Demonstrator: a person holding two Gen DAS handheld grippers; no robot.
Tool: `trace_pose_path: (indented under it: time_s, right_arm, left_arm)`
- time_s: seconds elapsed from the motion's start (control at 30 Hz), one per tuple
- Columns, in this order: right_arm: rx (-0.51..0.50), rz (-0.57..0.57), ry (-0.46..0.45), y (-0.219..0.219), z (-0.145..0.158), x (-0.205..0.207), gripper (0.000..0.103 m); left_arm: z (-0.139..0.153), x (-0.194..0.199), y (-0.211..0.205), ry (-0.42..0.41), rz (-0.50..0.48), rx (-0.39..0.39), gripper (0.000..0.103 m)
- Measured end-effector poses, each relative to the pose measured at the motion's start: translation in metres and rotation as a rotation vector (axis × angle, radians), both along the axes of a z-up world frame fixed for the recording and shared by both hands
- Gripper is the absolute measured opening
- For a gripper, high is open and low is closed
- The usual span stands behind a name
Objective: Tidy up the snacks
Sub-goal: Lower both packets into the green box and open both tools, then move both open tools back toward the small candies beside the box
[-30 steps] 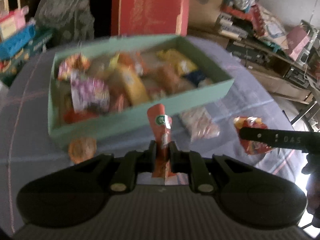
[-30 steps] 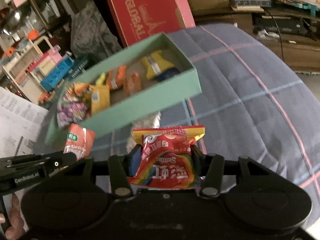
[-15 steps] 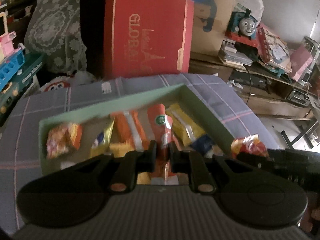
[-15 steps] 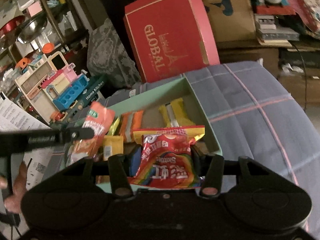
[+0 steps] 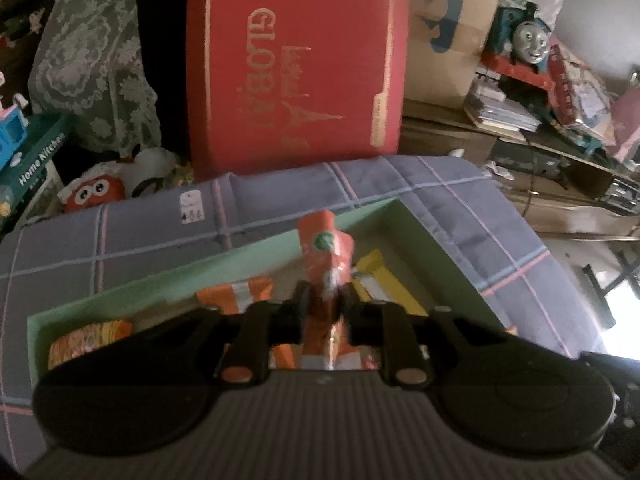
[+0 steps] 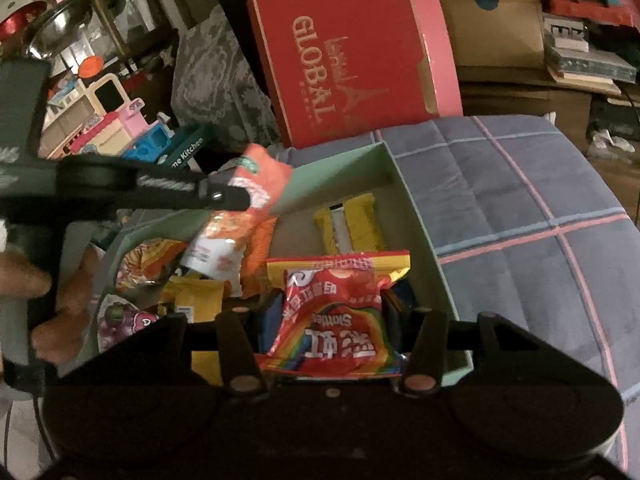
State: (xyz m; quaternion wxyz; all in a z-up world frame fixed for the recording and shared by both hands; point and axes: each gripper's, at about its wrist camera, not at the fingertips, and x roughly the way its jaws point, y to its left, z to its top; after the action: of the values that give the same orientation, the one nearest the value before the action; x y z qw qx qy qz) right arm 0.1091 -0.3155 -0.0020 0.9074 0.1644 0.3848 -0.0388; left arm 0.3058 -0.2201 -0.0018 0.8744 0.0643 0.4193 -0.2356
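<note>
A mint green box [image 5: 440,248] [image 6: 420,216] full of snack packets sits on the plaid cloth. My left gripper [image 5: 325,300] is shut on an orange snack packet [image 5: 326,252] and holds it above the box; the packet [image 6: 240,224] and the gripper also show in the right wrist view. My right gripper [image 6: 332,312] is shut on a red Skittles bag [image 6: 336,316], held over the box's near right end. A yellow packet [image 6: 352,224] and orange packets [image 5: 236,298] lie inside.
A red GLOBAL box [image 5: 296,64] [image 6: 352,52] stands behind the table. Toys and a Home Kitchen box [image 6: 184,152] crowd the left, shelves with a toy train [image 5: 528,40] the right. Blue plaid cloth [image 6: 540,200] lies right of the box.
Both grippers have moved from in front of the box to over it, each still holding its packet. The box now fills the lower part of both views.
</note>
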Motion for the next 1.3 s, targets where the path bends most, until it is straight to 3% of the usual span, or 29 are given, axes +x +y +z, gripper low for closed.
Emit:
trace_pose_path:
  time_s: [0.03, 0.1, 0.13, 0.27, 0.47, 0.7, 1.0, 1.3]
  right_arm:
    - [-0.01, -0.005, -0.002, 0.002, 0.0, 0.0, 0.058]
    - [-0.016, -0.009, -0.011, 0.003, 0.003, -0.002, 0.076]
    - [-0.021, -0.016, -0.017, 0.003, 0.005, -0.002, 0.087]
    - [-0.043, -0.022, -0.04, 0.006, 0.013, -0.01, 0.103]
    - [-0.052, -0.025, -0.039, 0.011, 0.026, -0.026, 0.103]
    - [-0.033, -0.04, -0.03, 0.019, 0.033, -0.054, 0.103]
    - [-0.033, -0.038, -0.02, 0.037, 0.019, -0.102, 0.103]
    - [0.036, -0.037, 0.044, 0.058, -0.006, -0.132, 0.103]
  left_arm:
    - [-0.001, 0.001, -0.001, -0.006, 0.012, 0.01, 0.032]
    - [-0.001, -0.003, 0.0, -0.019, 0.023, 0.017, 0.06]
    - [0.0, -0.006, 0.001, -0.029, 0.026, 0.022, 0.064]
    - [0.003, -0.018, 0.012, -0.036, 0.041, 0.031, 0.081]
    - [0.01, -0.049, 0.033, -0.028, 0.068, 0.018, 0.096]
    - [0.013, -0.102, 0.06, -0.017, 0.078, 0.01, 0.102]
    - [-0.001, -0.177, 0.108, 0.011, 0.113, 0.009, 0.103]
    - [-0.032, -0.23, 0.179, 0.069, 0.245, 0.032, 0.103]
